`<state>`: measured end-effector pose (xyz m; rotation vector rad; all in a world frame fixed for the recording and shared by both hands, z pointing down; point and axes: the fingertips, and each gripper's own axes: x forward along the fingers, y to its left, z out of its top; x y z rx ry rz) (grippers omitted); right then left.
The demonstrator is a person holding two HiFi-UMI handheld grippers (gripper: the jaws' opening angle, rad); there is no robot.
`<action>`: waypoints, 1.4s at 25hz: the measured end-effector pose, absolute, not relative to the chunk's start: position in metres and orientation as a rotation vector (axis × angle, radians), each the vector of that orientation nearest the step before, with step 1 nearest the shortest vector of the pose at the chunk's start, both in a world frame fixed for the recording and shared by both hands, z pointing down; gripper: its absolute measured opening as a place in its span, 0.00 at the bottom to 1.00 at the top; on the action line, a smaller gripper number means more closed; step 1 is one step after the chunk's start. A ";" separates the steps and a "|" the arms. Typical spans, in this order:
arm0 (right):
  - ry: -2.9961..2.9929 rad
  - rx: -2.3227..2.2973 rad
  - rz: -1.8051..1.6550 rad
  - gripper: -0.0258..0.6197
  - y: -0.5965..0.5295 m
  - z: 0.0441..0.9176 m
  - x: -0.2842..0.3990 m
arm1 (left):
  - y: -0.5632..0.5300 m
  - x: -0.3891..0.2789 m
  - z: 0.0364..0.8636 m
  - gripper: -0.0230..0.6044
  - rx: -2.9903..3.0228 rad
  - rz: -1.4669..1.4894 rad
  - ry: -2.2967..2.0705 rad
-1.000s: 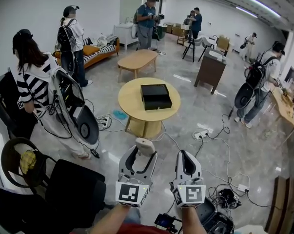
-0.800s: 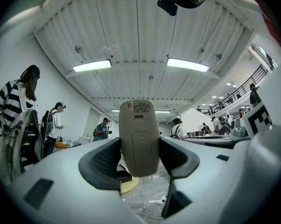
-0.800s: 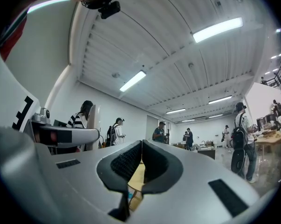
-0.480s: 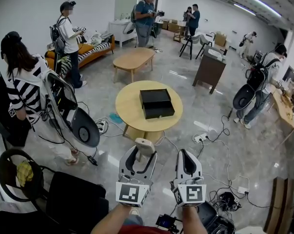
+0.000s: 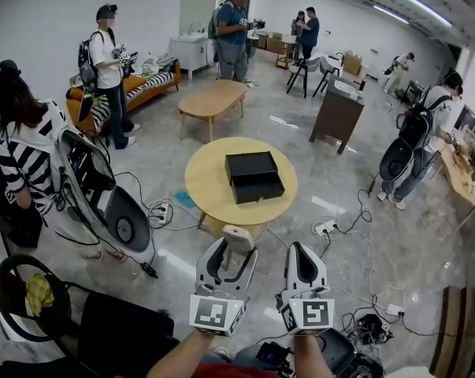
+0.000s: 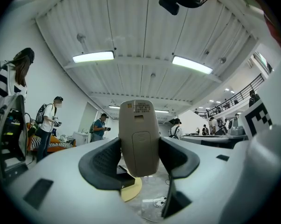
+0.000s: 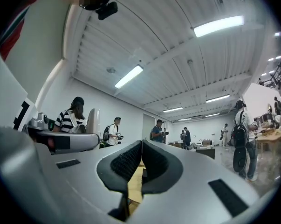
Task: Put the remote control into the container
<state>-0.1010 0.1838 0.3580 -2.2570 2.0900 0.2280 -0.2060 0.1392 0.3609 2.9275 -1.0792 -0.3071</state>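
My left gripper (image 5: 234, 252) is shut on a beige remote control (image 5: 239, 237), which stands up between the jaws with its back cover toward the camera (image 6: 139, 136). My right gripper (image 5: 300, 260) is shut with nothing in it, its pads (image 7: 141, 161) pressed together. The container is a black open box (image 5: 254, 176) lying on a round wooden table (image 5: 208, 186), a good way ahead of both grippers. In the left gripper view a corner of the black box (image 6: 123, 171) shows below the remote.
A person in a striped top with a large backpack rig (image 5: 103, 195) stands at the left. A black chair (image 5: 127, 333) is near my lower left. Cables and power strips (image 5: 325, 227) lie on the floor. Several other people stand farther off. An oval table (image 5: 213, 99) stands behind.
The view has moved forward: the round table and black box sit closer and lower in the head view. The person at the left has drifted left. Both grippers keep their hold.
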 end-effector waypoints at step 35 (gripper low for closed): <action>2.081 -2.137 0.182 0.08 -0.031 0.373 0.206 | -0.076 0.073 0.365 0.46 2.912 -0.248 -1.252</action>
